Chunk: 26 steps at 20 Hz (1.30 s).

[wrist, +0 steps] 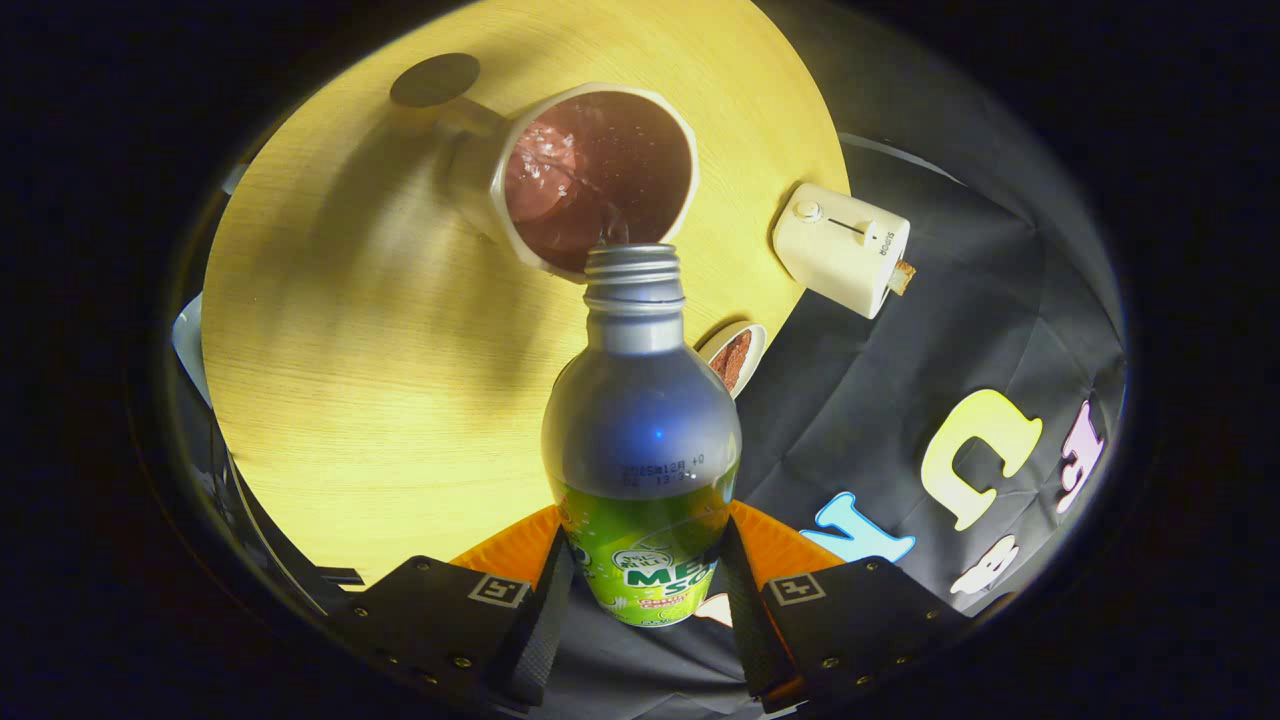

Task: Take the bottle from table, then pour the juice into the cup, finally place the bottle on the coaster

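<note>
Tongs (645, 590) clamp the bottle (640, 450), tipped over the cup (595, 180); its base is hidden, and the stream is faint.

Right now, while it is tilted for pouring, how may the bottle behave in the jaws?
The bottle looks like smooth metal, so it may slip. It is round, so it could twist between the jaws. It probably gets lighter as juice runs into the cup.
</note>
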Each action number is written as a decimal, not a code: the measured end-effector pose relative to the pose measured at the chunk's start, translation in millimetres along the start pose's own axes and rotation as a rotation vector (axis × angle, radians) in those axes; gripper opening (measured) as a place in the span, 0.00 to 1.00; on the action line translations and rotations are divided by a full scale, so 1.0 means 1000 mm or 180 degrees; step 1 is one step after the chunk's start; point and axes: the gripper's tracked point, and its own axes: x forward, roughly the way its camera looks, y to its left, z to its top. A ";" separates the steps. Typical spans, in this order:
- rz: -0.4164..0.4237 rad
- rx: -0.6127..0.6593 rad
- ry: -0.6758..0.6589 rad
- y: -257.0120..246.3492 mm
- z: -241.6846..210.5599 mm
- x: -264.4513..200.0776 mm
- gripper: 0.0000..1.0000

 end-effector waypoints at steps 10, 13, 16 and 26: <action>-0.0045 -0.0202 0.0049 -0.009 0.005 -0.003 0.72; -0.0064 -0.0239 0.0079 -0.009 0.007 -0.002 0.72; -0.0081 -0.0273 0.0111 -0.011 0.003 0.000 0.72; -0.0090 -0.0356 0.0173 -0.011 0.002 -0.002 0.72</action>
